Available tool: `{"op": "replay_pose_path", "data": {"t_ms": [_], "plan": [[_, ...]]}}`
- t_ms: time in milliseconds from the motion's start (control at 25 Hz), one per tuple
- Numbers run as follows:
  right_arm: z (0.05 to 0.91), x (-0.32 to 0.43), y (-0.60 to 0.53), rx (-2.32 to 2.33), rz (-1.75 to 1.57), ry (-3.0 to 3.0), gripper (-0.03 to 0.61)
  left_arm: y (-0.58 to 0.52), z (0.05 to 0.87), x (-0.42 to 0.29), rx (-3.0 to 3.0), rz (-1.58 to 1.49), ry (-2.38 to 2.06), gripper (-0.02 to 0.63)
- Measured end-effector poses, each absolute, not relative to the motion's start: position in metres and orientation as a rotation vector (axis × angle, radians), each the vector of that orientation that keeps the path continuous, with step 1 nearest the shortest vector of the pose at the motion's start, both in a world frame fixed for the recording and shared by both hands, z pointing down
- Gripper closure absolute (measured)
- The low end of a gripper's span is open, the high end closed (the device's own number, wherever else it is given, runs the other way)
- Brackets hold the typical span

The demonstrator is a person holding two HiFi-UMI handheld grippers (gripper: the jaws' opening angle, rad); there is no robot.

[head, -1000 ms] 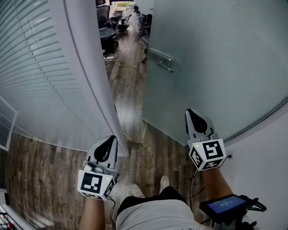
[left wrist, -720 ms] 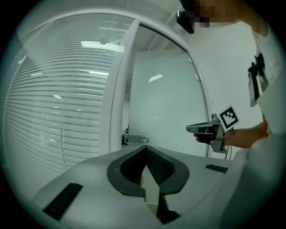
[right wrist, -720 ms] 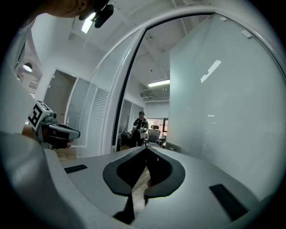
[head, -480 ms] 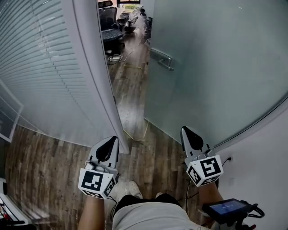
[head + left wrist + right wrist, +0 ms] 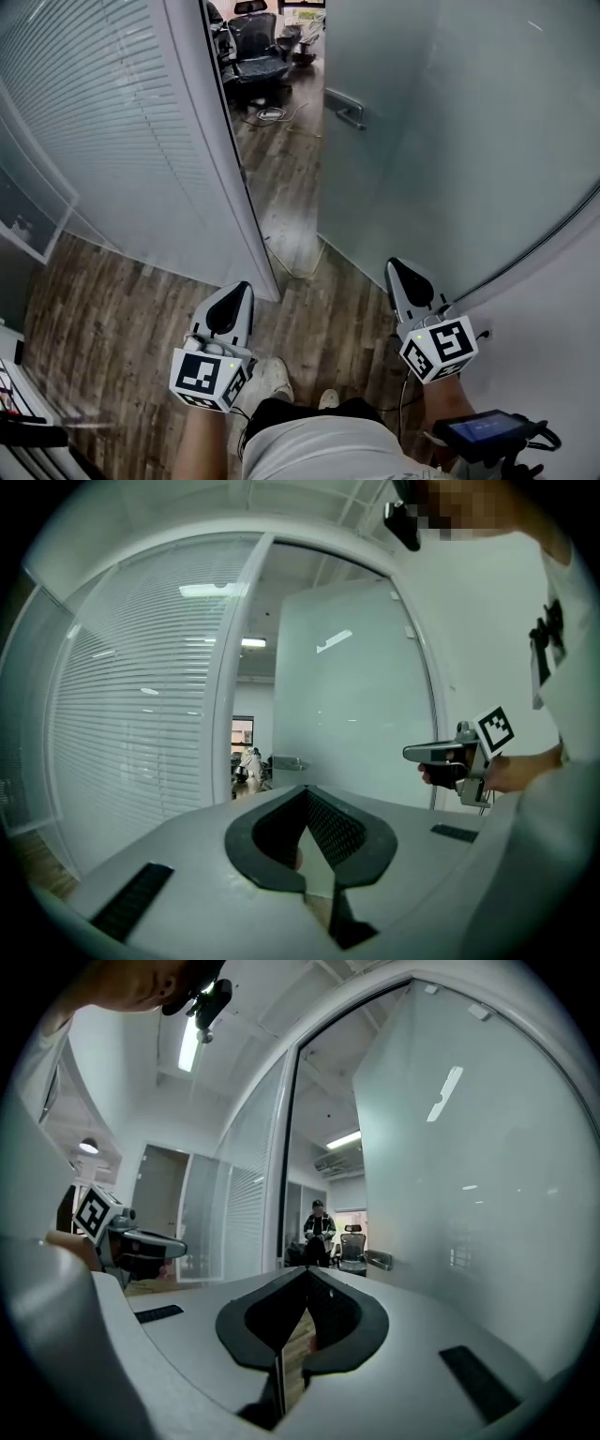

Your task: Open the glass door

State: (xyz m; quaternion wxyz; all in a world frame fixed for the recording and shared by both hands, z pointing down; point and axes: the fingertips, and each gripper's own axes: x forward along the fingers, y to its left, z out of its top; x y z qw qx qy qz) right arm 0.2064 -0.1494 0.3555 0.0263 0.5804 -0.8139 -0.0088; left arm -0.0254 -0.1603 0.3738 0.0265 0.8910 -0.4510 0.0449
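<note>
The glass door (image 5: 459,131) is a tall frosted pane at the right of the scene. It stands swung partly open, and a gap shows between its near edge and the white door post (image 5: 223,159) to the left. Judging by its size and material, it is heavy, rigid and slow to start moving. The bare glass would be slippery for the jaws, and a knock on its edge could chip it. The sensible place to take hold is the metal lever handle (image 5: 345,109), which sits on the pane beside that edge, far ahead of both grippers. A steady flat push on the pane near the handle would probably also swing it. The left gripper (image 5: 234,295) and the right gripper (image 5: 403,279) are both held low and near the person, well apart from the door. Each has its jaws clenched together with nothing between them. The floor (image 5: 319,319) is dark wood plank and runs through the doorway into the office beyond. To the left of the post is a glazed wall with horizontal blinds (image 5: 103,122). Through the opening, an office chair (image 5: 255,49) and loose cables (image 5: 272,114) lie far back, and a person (image 5: 319,1225) stands beside the chair. A plain white wall (image 5: 562,319) meets the door on the right.
</note>
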Motion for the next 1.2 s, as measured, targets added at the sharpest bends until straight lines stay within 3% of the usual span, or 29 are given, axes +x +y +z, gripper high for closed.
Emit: {"op": "replay_pose_path", "data": {"t_ms": [520,1200], "plan": [[0.340,0.169,-0.111,1.664,0.050,-2.670,0.575,-0.110,0.338,-0.060,2.715,0.177,-1.528,0.614],[0.317,0.033,-0.089,1.547,-0.120,-2.747,0.577,-0.088,0.341,-0.193,2.667,0.058,-1.667,0.614]]}}
